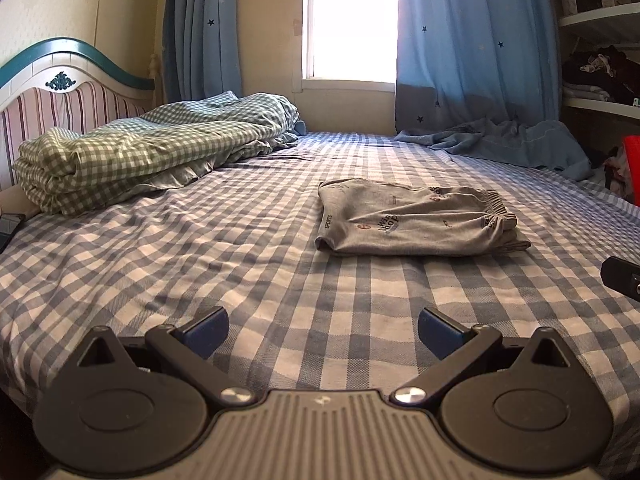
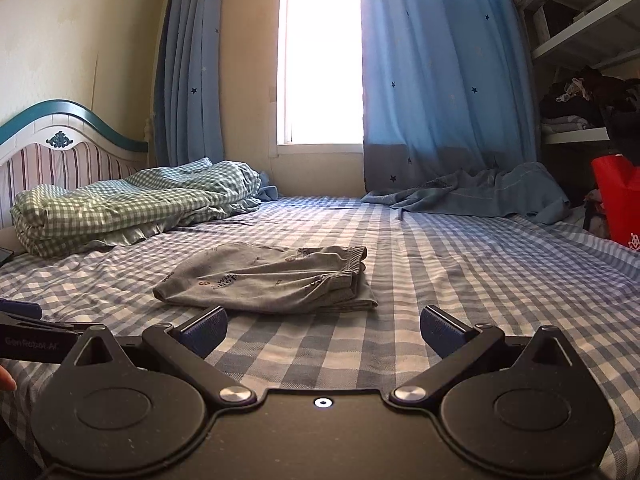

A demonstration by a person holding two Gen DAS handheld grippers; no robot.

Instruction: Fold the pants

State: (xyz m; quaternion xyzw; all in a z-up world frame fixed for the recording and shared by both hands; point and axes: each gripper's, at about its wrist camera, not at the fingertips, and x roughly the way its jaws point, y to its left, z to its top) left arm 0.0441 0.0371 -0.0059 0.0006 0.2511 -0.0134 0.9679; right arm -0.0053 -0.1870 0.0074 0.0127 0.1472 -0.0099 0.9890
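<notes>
Grey printed pants [image 1: 416, 218] lie folded into a flat rectangle on the blue checked bed sheet [image 1: 200, 264], waistband to the right. They also show in the right wrist view [image 2: 268, 280]. My left gripper [image 1: 323, 330] is open and empty, low over the sheet, well short of the pants and to their left. My right gripper [image 2: 323, 330] is open and empty, just in front of the pants' near edge. The left gripper's body [image 2: 28, 340] shows at the left edge of the right wrist view.
A folded green checked quilt [image 1: 140, 152] lies by the striped headboard [image 1: 60, 100] at the left. A blue cloth [image 1: 512, 142] lies at the far right under the curtains [image 1: 476, 48]. Shelves with clothes [image 1: 600, 76] and a red bag [image 2: 618, 200] stand right of the bed.
</notes>
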